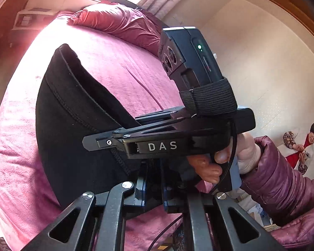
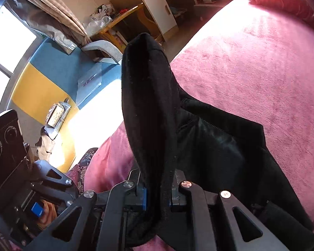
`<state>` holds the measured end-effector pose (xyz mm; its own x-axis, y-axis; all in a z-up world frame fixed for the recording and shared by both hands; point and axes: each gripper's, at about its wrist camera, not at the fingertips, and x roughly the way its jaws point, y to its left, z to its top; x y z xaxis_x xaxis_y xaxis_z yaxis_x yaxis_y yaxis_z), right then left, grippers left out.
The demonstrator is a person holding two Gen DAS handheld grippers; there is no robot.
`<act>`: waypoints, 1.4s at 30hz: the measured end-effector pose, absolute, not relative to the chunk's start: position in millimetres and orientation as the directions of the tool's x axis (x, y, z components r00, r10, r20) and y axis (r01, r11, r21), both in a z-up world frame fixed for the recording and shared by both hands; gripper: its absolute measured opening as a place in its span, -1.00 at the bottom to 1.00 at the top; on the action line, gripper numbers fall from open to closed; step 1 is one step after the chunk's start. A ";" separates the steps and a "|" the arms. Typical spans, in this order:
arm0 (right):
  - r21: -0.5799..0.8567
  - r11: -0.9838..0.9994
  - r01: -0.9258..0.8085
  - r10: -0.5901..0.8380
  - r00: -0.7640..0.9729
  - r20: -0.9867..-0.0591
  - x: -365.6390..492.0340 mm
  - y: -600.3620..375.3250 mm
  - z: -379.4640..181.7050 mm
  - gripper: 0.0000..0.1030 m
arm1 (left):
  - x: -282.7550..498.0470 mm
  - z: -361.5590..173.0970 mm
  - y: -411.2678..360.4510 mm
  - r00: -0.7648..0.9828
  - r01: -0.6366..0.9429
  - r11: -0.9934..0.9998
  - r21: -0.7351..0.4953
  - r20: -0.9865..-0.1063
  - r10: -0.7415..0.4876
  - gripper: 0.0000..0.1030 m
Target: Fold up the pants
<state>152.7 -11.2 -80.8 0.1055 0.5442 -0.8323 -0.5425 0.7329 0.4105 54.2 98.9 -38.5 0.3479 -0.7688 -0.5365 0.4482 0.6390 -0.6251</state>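
Note:
Black pants [image 1: 73, 129] lie bunched on a pink bed cover [image 1: 119, 67]. At the bottom of the left wrist view, my left gripper [image 1: 153, 196] is shut on a black fold of them. The right gripper's body [image 1: 163, 146], marked DAS, crosses right in front, held by a hand in a purple sleeve [image 1: 278, 184]. In the right wrist view my right gripper [image 2: 157, 197] is shut on the pants [image 2: 148, 104]: a ridge of fabric stands up from between its blue pads [image 2: 144, 196]. The rest of the pants trails right across the bed cover [image 2: 261, 67]. The left gripper's body [image 2: 21, 177] shows at lower left.
A red pillow [image 1: 119, 21] lies at the head of the bed. A person [image 1: 303, 146] sits by the wall at the right. Beside the bed are a blue and yellow floor mat [image 2: 41, 87], a wooden desk [image 2: 119, 21], a white cabinet [image 2: 161, 10] and a window [image 2: 6, 41].

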 end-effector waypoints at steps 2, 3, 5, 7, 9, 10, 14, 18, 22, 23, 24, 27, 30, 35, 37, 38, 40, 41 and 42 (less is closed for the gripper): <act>0.410 0.736 -0.539 0.556 0.135 -0.820 150.5 -21.6 -67.5 -0.75 | 55.1 -30.2 113.6 0.323 0.465 0.559 -0.687 -0.456 -0.829 -0.77; 0.413 0.737 -0.535 0.563 0.149 -0.813 149.4 -27.5 -60.5 -0.75 | 56.2 -25.8 122.4 0.320 0.465 0.520 -0.717 -0.411 -0.853 -0.75; 0.423 0.739 -0.524 0.579 0.173 -0.797 146.3 -39.1 -47.1 -0.75 | 58.9 -18.2 141.0 0.345 0.451 0.483 -0.751 -0.352 -0.870 -0.75; 0.437 0.745 -0.504 0.591 0.196 -0.783 142.5 -51.4 -34.9 -0.75 | 65.4 -17.7 157.8 0.391 0.409 0.495 -0.767 -0.343 -0.854 -0.74; 0.447 0.750 -0.487 0.602 0.222 -0.767 134.9 -65.3 -26.7 -0.75 | 72.9 -23.7 169.6 0.441 0.348 0.544 -0.764 -0.378 -0.814 -0.73; 0.454 0.753 -0.477 0.607 0.236 -0.759 130.5 -73.0 -22.8 -0.75 | 76.8 -28.7 172.2 0.452 0.324 0.561 -0.762 -0.396 -0.799 -0.73; 0.478 0.765 -0.431 0.622 0.304 -0.722 109.7 -112.7 -7.6 -0.75 | 91.2 -55.7 175.3 0.445 0.246 0.613 -0.750 -0.475 -0.759 -0.70; 0.499 0.792 -0.353 0.607 0.360 -0.708 92.4 -159.4 -7.2 -0.75 | 89.1 -81.2 152.0 0.396 0.221 0.633 -0.742 -0.525 -0.753 -0.70; 0.516 0.818 -0.252 0.574 0.404 -0.712 76.9 -207.8 -19.0 -0.75 | 81.6 -95.5 108.0 0.317 0.256 0.635 -0.729 -0.557 -0.767 -0.70; 0.519 0.825 -0.225 0.563 0.412 -0.717 73.5 -220.3 -25.2 -0.75 | 81.4 -98.0 96.8 0.296 0.269 0.638 -0.721 -0.568 -0.768 -0.70; 0.525 0.829 -0.195 0.554 0.418 -0.720 69.4 -232.1 -30.4 -0.75 | 81.1 -101.3 85.2 0.273 0.282 0.638 -0.716 -0.578 -0.769 -0.70; 0.542 0.834 -0.105 0.531 0.420 -0.736 60.6 -263.9 -57.4 -0.75 | 74.4 -110.5 55.8 0.200 0.319 0.640 -0.699 -0.611 -0.766 -0.70; 0.552 0.834 -0.011 0.507 0.412 -0.757 54.7 -290.0 -91.5 -0.75 | 65.3 -123.6 31.8 0.129 0.348 0.645 -0.680 -0.647 -0.751 -0.70; 0.582 0.804 0.124 0.493 0.407 -0.769 49.7 -320.4 -140.4 -0.64 | 51.1 -139.7 12.3 0.066 0.372 0.652 -0.661 -0.682 -0.729 -0.70; 0.620 0.770 0.152 0.515 0.426 -0.744 46.4 -326.4 -149.9 -0.58 | 47.7 -138.3 10.4 0.071 0.384 0.661 -0.644 -0.693 -0.717 -0.70; 0.639 0.753 0.160 0.524 0.441 -0.729 43.0 -329.1 -151.4 -0.54 | 48.1 -137.3 9.9 0.072 0.386 0.662 -0.642 -0.695 -0.716 -0.70; 0.636 0.753 0.169 0.504 0.473 -0.723 36.8 -332.3 -146.1 -0.50 | 46.0 -133.1 12.1 0.078 0.391 0.665 -0.636 -0.697 -0.713 -0.69; 0.624 0.762 0.174 0.483 0.488 -0.727 32.4 -333.8 -141.1 -0.48 | 46.3 -131.8 11.1 0.085 0.397 0.667 -0.631 -0.698 -0.711 -0.67; 0.612 0.770 0.183 0.461 0.503 -0.731 27.5 -334.3 -134.9 -0.48 | 46.8 -130.0 9.9 0.092 0.404 0.666 -0.627 -0.697 -0.712 -0.66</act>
<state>27.5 -334.3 -134.9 0.5027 0.4612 -0.7312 0.1835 0.7696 0.6116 46.8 9.9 -130.0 0.0922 -0.7116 -0.6965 0.4038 0.6661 -0.6271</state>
